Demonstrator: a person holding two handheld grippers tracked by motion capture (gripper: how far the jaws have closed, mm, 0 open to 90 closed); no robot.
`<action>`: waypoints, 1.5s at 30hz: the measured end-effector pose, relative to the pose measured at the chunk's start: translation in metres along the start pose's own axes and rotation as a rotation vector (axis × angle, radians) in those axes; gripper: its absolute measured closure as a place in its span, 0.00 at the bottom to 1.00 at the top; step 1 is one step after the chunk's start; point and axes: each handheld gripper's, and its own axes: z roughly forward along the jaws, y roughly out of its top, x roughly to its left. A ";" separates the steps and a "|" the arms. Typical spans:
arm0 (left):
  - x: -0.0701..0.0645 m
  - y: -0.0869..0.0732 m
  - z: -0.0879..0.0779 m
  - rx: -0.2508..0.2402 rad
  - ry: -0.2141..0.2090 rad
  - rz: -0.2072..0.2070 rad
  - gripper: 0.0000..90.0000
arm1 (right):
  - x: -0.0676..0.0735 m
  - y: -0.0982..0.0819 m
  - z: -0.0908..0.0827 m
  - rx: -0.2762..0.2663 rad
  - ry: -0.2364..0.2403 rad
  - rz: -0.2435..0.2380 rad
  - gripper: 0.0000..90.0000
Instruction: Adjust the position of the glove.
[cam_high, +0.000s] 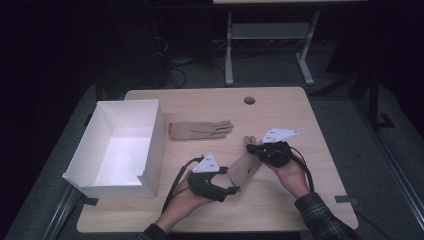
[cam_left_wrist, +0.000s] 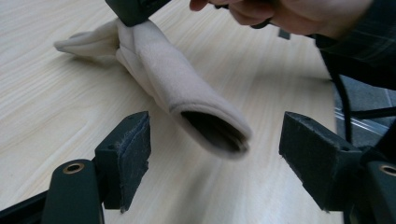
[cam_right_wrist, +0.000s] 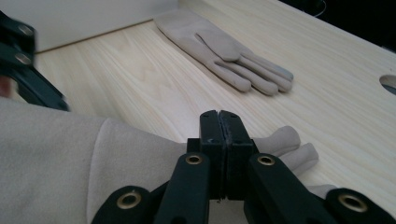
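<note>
- The table (cam_high: 300, 107) is pale wood with a round hole (cam_high: 249, 100) near its far edge.
- A white box (cam_high: 100, 145) sits open on the left side of the table.
- One glove (cam_high: 200, 130) lies flat just right of the box, fingers pointing right; in the right gripper view it (cam_right_wrist: 219, 49) lies beyond the shut jaws.
- A second glove (cam_high: 246, 167) lies near the table's middle, between the two grippers, its cuff toward the near left and its fingers toward the far right.
- The right gripper (cam_high: 255, 148), held in the right hand (cam_high: 292, 177), has its jaws pressed together on this glove near the finger end; in its own view the jaws (cam_right_wrist: 219, 154) meet with no gap, tan cloth (cam_right_wrist: 70, 158) beneath and to the left, fingertips showing just past them.
- The left gripper (cam_high: 235, 190), held in the left hand (cam_high: 185, 200), is at the cuff end with its jaws spread wide.
- In the left gripper view the open cuff (cam_left_wrist: 215, 133) hangs raised off the table between the two pads (cam_left_wrist: 133, 154), touching neither; the other gripper pinches the glove farther off.
</note>
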 end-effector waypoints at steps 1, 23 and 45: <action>0.000 0.000 0.003 0.002 0.014 -0.001 0.30 | 0.001 0.001 0.001 -0.006 0.001 0.001 0.99; 0.016 -0.003 -0.017 0.059 0.125 0.126 0.93 | -0.021 0.002 -0.009 -0.028 0.019 0.074 0.84; 0.017 -0.006 -0.015 0.079 0.115 0.124 0.93 | -0.084 -0.010 0.083 0.246 -0.022 0.239 0.78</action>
